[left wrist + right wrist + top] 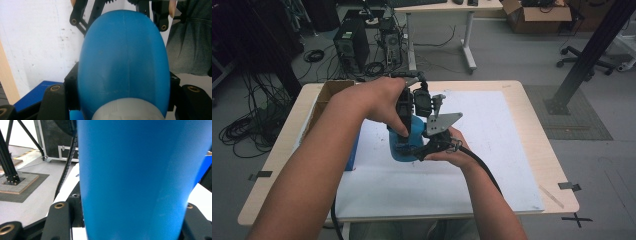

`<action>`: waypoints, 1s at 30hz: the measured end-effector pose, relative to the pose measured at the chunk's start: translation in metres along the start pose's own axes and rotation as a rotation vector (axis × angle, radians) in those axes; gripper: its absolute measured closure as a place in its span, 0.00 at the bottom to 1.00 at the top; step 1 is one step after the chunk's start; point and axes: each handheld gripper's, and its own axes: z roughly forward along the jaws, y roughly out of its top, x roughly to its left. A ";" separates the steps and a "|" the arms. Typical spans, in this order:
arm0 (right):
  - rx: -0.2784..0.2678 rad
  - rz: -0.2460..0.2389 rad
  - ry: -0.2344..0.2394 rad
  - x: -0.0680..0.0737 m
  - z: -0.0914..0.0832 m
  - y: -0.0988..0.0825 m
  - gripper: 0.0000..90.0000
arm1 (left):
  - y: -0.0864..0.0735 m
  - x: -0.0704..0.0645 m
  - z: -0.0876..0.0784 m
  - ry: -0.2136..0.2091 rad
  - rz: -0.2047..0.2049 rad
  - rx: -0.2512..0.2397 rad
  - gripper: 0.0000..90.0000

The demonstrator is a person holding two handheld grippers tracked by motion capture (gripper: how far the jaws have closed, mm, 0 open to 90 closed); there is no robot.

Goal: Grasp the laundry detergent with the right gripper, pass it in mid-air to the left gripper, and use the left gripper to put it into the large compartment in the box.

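Above the desk (522, 150), the left tool (404, 142) and right tool (424, 150) both pinch the blue bottle (123, 62), its grey cap (127, 110) at six o'clock in the left gripper view.

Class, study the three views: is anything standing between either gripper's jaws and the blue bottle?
Nothing visible does. The left gripper and the right gripper both have their jaws closed directly on the blue bottle, held above the white mat.
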 end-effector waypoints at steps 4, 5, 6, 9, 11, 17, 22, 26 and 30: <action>-0.026 0.040 -0.021 -0.001 -0.001 -0.001 0.30 | -0.002 0.001 -0.002 0.001 -0.001 -0.005 0.43; -0.024 0.045 -0.024 -0.001 -0.001 -0.001 0.27 | -0.002 0.001 -0.003 -0.002 -0.006 0.001 0.43; -0.026 0.044 -0.035 -0.002 -0.001 -0.002 0.24 | -0.002 0.001 -0.003 0.003 -0.003 -0.003 0.43; -0.029 0.054 -0.045 -0.002 -0.004 -0.002 0.22 | -0.004 0.002 -0.003 0.003 -0.007 0.002 0.43; -0.034 0.059 -0.050 -0.002 -0.005 -0.002 0.21 | -0.004 0.003 -0.004 0.002 -0.009 -0.005 0.43; -0.032 0.061 -0.059 -0.001 -0.005 -0.004 0.17 | -0.004 0.003 -0.005 0.000 -0.018 -0.006 0.43; -0.033 0.065 -0.069 -0.002 -0.004 -0.006 0.13 | -0.004 0.004 -0.005 -0.002 -0.014 -0.002 0.43; -0.037 0.066 -0.075 -0.003 -0.005 -0.007 0.12 | -0.003 0.004 -0.006 -0.003 -0.007 -0.008 0.43; -0.036 0.066 -0.072 -0.003 -0.005 -0.007 0.10 | -0.003 0.004 -0.006 -0.005 -0.010 -0.009 0.43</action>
